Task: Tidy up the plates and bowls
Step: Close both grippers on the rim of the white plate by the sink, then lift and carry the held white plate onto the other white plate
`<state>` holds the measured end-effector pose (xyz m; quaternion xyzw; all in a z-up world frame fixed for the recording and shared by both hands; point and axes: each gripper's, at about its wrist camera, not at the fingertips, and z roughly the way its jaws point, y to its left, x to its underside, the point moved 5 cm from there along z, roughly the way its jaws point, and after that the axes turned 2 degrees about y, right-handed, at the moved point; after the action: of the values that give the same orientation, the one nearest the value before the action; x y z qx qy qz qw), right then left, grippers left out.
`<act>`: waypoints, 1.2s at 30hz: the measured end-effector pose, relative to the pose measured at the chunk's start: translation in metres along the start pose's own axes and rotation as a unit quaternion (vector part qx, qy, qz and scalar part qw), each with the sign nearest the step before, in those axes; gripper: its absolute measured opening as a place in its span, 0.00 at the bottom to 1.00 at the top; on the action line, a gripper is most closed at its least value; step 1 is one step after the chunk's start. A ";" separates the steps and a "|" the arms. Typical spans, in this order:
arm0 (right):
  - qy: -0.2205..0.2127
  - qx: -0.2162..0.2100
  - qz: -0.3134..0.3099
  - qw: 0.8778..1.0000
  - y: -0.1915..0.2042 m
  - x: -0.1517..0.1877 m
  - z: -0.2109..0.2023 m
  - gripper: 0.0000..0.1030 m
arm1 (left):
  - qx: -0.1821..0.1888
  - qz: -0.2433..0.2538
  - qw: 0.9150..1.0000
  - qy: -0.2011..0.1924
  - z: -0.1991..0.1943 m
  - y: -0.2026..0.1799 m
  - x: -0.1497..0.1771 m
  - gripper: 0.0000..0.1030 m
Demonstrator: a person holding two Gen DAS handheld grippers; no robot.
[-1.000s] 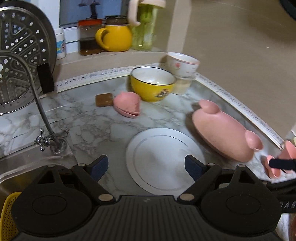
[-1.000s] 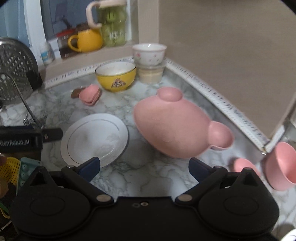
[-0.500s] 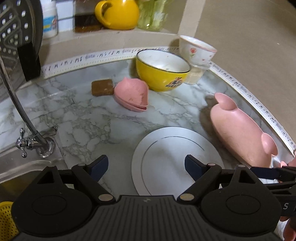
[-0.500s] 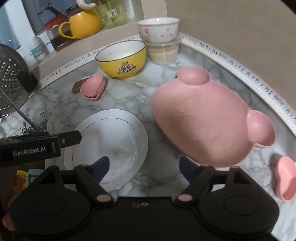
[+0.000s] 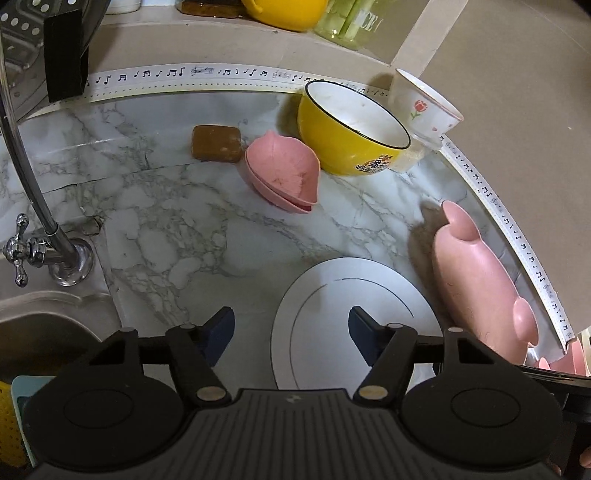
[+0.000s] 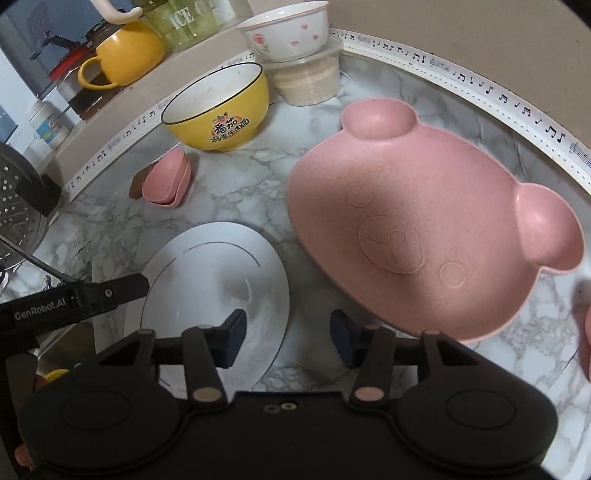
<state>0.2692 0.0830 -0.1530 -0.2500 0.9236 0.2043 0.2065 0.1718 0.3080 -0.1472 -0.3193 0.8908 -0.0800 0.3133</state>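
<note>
sorting barely begun: dishes lie scattered over the marble counter [image 5: 166, 229].
the white plate [image 5: 354, 317] lies flat near the grippers, the bear-shaped pink plate [image 6: 417, 229] just to its right, the yellow bowl [image 5: 351, 136] and flowered bowl [image 6: 288, 29] far back, two small pink dishes [image 5: 284, 173] nested between. the left gripper [image 5: 291, 332] straddles the white plate's near left rim and the right gripper [image 6: 286, 334] its right rim, jaws closing, not yet pinching; nothing looks stacked apart from the small dishes.

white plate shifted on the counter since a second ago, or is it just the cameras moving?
No. The white plate keeps its place on the marble beside the pink bear plate and in front of the yellow bowl; only the cameras came closer.
</note>
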 end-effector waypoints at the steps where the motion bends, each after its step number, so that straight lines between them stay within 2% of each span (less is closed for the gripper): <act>1: 0.002 -0.001 0.002 1.000 0.000 0.000 0.001 0.44 | 0.003 -0.005 1.000 0.001 0.001 0.001 0.000 0.62; 4: 0.010 -0.007 0.006 1.000 0.000 0.000 0.005 0.33 | 0.009 -0.016 1.000 0.008 0.004 0.004 0.000 0.53; 6: 0.012 -0.012 0.010 1.000 0.000 0.000 0.006 0.27 | 0.007 -0.022 1.000 0.012 0.007 0.007 0.001 0.41; 8: 0.010 -0.017 0.018 1.000 -0.001 0.000 0.006 0.21 | 0.006 -0.035 0.999 0.016 0.008 0.011 0.001 0.34; 11: 0.010 -0.023 0.023 0.999 -0.002 -0.001 0.006 0.10 | 0.002 -0.041 0.999 0.017 0.009 0.015 0.000 0.30; 18: 0.005 -0.022 0.025 0.999 -0.002 0.001 0.005 0.07 | 0.005 -0.032 0.999 0.020 0.009 0.011 0.003 0.15; 23: 0.004 -0.021 0.027 0.999 -0.003 0.002 0.004 0.07 | -0.010 -0.010 1.000 0.014 0.006 0.004 0.007 0.13; 36: -0.004 -0.016 0.040 0.999 -0.022 0.023 -0.021 0.07 | 0.002 0.012 1.000 0.005 -0.010 -0.022 0.029 0.13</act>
<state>0.2574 0.0466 -0.1529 -0.2155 0.9285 0.2281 0.1983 0.1599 0.2726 -0.1464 -0.3077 0.8959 -0.0795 0.3105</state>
